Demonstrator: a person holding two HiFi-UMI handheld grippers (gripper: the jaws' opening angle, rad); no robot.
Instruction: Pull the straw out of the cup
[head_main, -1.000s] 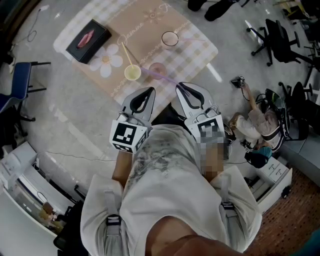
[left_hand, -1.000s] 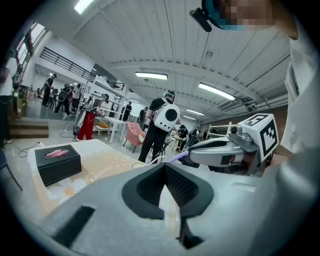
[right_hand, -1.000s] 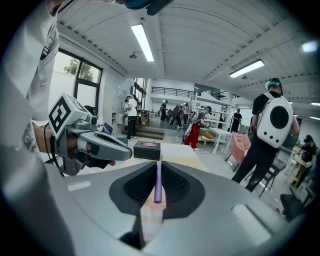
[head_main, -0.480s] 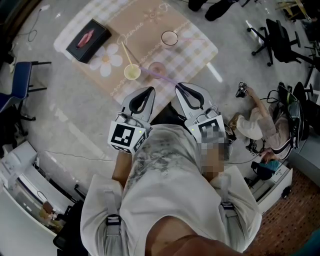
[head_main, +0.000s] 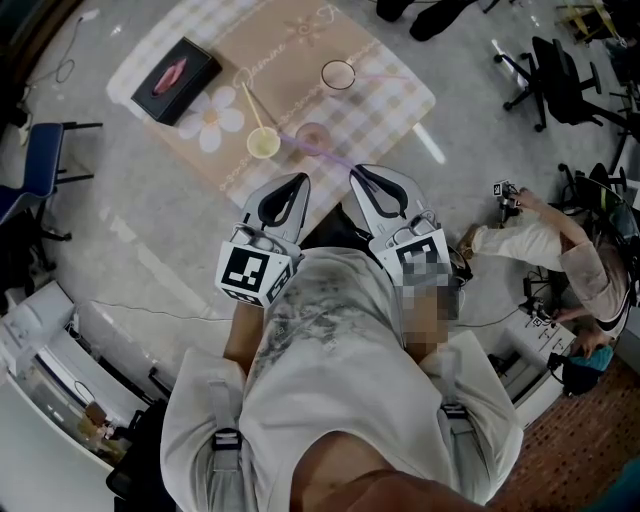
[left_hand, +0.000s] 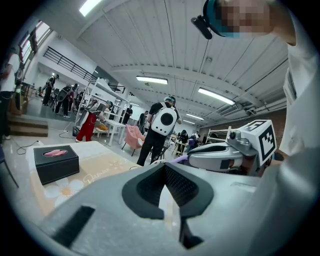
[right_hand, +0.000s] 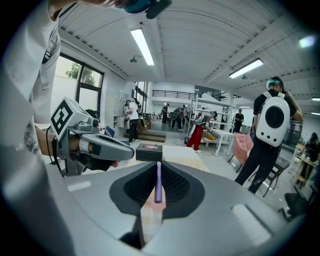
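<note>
Thin, smooth purple straw (right_hand: 158, 184) was pinched in the nearly closed right gripper (right_hand: 158, 168), near the round pinkish cup (head_main: 313, 134). Left gripper (left_hand: 166, 168) was closed, empty.

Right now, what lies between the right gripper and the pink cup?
Only the purple straw: in the head view it runs from the pink cup to the right gripper, whose jaws pinch its end in the right gripper view.

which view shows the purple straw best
Right gripper view: the purple straw sits large between the fingers of the right gripper. Head view shows a thin line by the cup; left gripper view only a sliver.
</note>
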